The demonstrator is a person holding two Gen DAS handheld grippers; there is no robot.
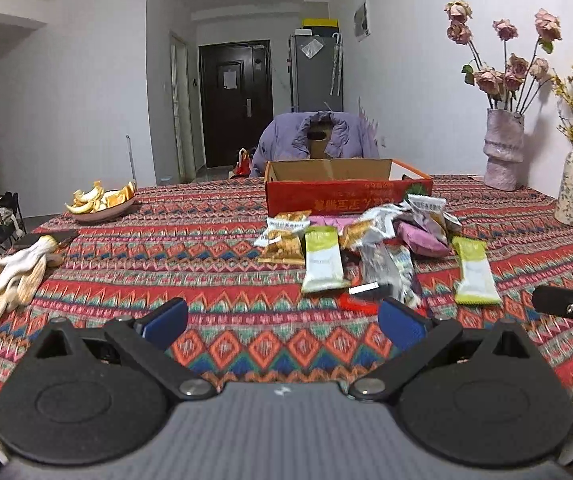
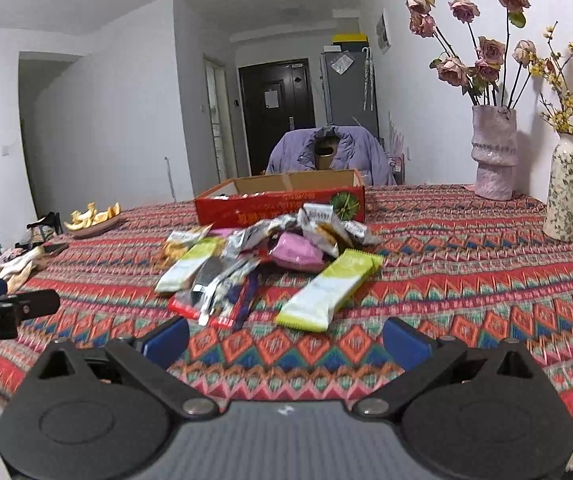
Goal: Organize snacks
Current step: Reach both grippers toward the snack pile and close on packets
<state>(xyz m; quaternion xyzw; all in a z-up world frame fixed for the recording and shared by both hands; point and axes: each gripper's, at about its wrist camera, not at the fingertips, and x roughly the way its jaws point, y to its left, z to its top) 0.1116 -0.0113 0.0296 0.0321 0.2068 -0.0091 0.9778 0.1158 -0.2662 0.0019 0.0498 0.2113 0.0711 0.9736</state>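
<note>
Snack pile (image 2: pixel 270 256) ahead of empty right gripper (image 2: pixel 284 338)

The left tongs (image 1: pixel 282 322) hang wide apart and empty above the patterned bench (image 1: pixel 206 280); a heap of snack packets (image 1: pixel 366 248) lies ahead, just before a red cardboard box (image 1: pixel 346 196), gloves (image 1: pixel 6 280) far left
</note>
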